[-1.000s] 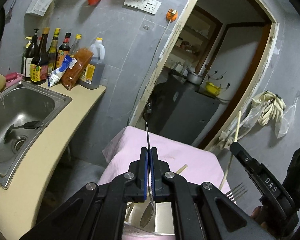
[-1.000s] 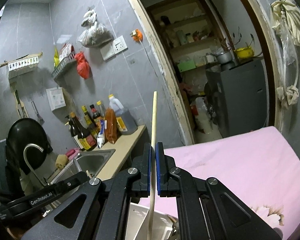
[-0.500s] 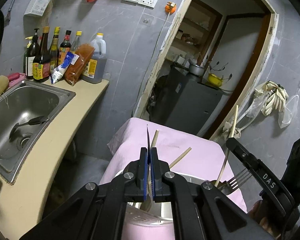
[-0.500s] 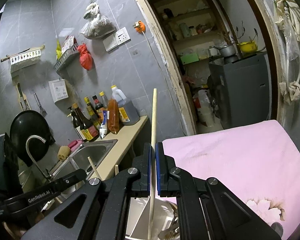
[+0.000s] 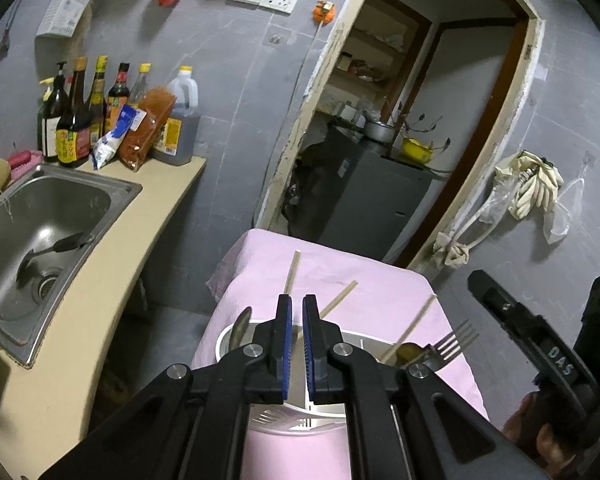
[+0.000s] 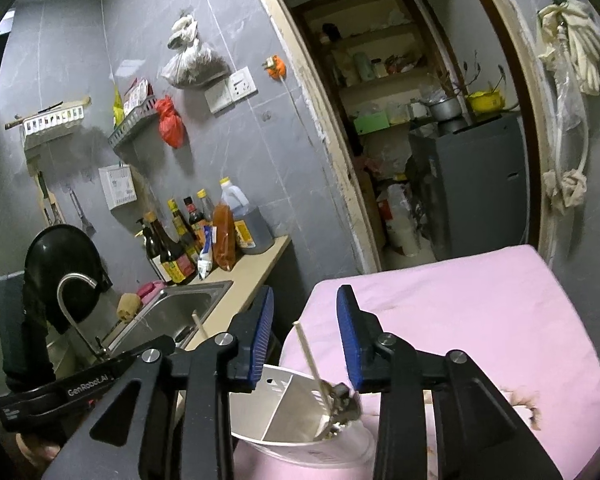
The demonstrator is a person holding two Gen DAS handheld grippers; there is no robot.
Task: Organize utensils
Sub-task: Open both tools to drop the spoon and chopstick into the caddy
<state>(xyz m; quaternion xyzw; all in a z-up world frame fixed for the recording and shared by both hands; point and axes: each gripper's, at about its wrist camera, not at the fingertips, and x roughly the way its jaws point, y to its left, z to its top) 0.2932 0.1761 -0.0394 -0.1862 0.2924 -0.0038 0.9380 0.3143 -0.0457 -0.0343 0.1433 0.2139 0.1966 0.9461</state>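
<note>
A white divided utensil holder (image 6: 288,412) stands on the pink-clothed table (image 6: 460,312). My right gripper (image 6: 304,332) is over it and its jaws are opening. A wooden chopstick (image 6: 306,348) stands loose between them in the holder, touching neither pad, beside metal cutlery (image 6: 340,400). In the left wrist view my left gripper (image 5: 296,344) hovers over the holder's rim (image 5: 222,346), its pads a narrow gap apart with nothing in them. A spoon (image 5: 240,326) leans in the holder just to its left. Chopsticks (image 5: 340,298) and a fork (image 5: 456,340) stick out to the right.
A steel sink (image 5: 112,200) with a ladle in it is set in the beige counter (image 5: 100,288) on the left. Sauce bottles (image 5: 84,120) line the wall. Behind the table, a doorway opens on a grey cabinet (image 5: 372,200). The right gripper's body (image 5: 540,360) sits at the right edge.
My left gripper has let go of the spoon, which now leans in the holder. My right jaws have parted and the chopstick has dropped into the holder.
</note>
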